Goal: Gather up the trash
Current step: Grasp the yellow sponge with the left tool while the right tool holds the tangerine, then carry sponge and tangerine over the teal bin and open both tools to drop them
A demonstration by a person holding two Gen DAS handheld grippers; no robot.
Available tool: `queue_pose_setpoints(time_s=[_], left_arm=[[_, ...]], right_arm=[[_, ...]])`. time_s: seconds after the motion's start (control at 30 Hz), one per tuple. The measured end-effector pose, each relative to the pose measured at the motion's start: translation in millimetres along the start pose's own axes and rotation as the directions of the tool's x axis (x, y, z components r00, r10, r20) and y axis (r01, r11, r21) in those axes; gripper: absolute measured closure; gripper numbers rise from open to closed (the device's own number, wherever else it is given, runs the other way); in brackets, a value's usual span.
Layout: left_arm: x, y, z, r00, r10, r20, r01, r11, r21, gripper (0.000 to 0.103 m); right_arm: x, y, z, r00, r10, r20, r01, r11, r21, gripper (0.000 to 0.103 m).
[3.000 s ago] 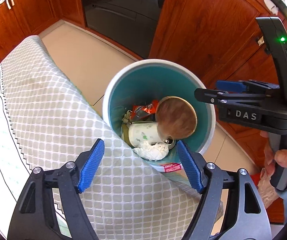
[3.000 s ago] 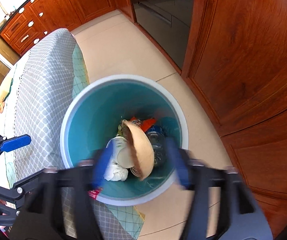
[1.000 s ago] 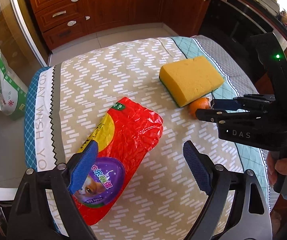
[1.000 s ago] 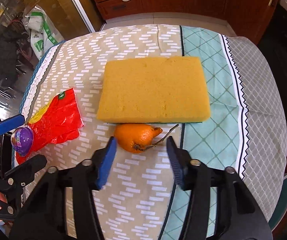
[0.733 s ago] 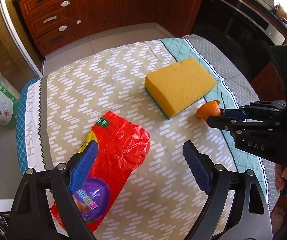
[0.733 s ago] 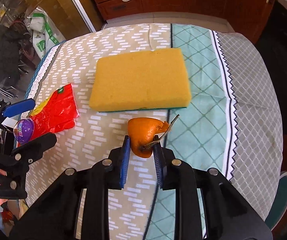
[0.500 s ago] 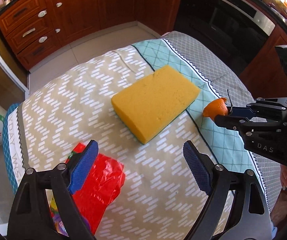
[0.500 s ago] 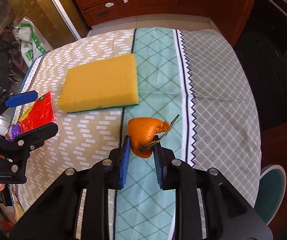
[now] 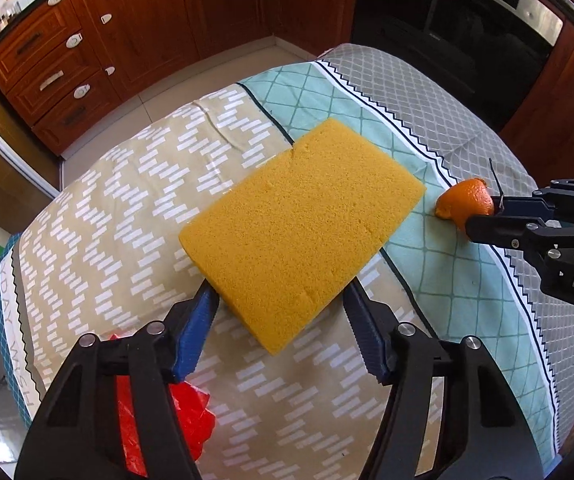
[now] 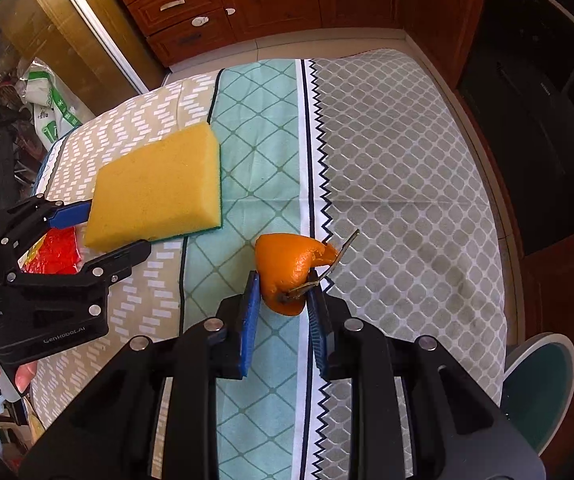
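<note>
My right gripper (image 10: 281,300) is shut on an orange peel (image 10: 289,264) with a dry stem, held above the patterned tablecloth (image 10: 387,160). The peel also shows in the left wrist view (image 9: 465,202), in the right gripper (image 9: 487,220). My left gripper (image 9: 281,320) has closed on the near end of a yellow sponge (image 9: 299,228); its blue pads (image 9: 197,324) touch both sides. In the right wrist view the sponge (image 10: 155,192) sits between the left gripper's fingers (image 10: 67,214). A red snack wrapper (image 9: 175,420) lies under the left gripper.
The teal trash bin (image 10: 543,384) stands on the floor past the table's right edge. Wooden cabinets (image 9: 67,52) and a dark oven (image 9: 467,28) ring the table. A green and white bag (image 10: 51,108) lies on the floor at the left.
Both grippers came from the bin to the table. The right closed on the orange peel and lifted it to the right. The left moved off the red wrapper and closed on the sponge.
</note>
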State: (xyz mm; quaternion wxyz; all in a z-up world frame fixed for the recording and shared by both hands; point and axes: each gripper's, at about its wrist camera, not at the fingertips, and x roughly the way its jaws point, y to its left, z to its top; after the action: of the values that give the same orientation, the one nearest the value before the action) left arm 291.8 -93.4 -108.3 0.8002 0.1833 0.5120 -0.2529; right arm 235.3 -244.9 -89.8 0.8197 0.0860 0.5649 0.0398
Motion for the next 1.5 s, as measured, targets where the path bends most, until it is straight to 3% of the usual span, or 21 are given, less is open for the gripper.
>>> queue_pose_setpoints(time_s=[0.37,0.7,1.0,1.23,1.5], left_arm=[[-42.9,-42.1,-33.4,1.000,-0.015,0.025,0.015,1.000,0.023,0.040],[-91.9,-98.7,-60.7,0.998,-0.014,0.065,0.011,0.998,0.059,0.040],[-115.6,-178.9,-66.7,0.994,-0.075,0.079,0.063,0.987,0.146,0.040],[-106.6,-248.9,-58.9,0.994,-0.096,0.046,0.082,0.969,0.234,0.039],[-87.3,-328.7,-43.4,0.996,-0.086,-0.010,0.084,0.933,0.350,0.039]], right_arm=[[-29.3,-16.2,-28.3,0.999,0.009,0.032,-0.010,1.000,0.015,0.081],[-88.4,-51.6,-95.0,0.997,-0.012,0.081,0.007,0.998,0.066,0.081],[-138.5,-120.0,-162.5,0.990,-0.067,0.125,0.047,0.986,0.157,0.081],[-166.7,-186.4,-205.4,0.982,-0.128,0.137,0.091,0.963,0.252,0.081],[-176.5,-241.7,-234.7,0.980,-0.137,0.146,0.078,0.934,0.349,0.081]])
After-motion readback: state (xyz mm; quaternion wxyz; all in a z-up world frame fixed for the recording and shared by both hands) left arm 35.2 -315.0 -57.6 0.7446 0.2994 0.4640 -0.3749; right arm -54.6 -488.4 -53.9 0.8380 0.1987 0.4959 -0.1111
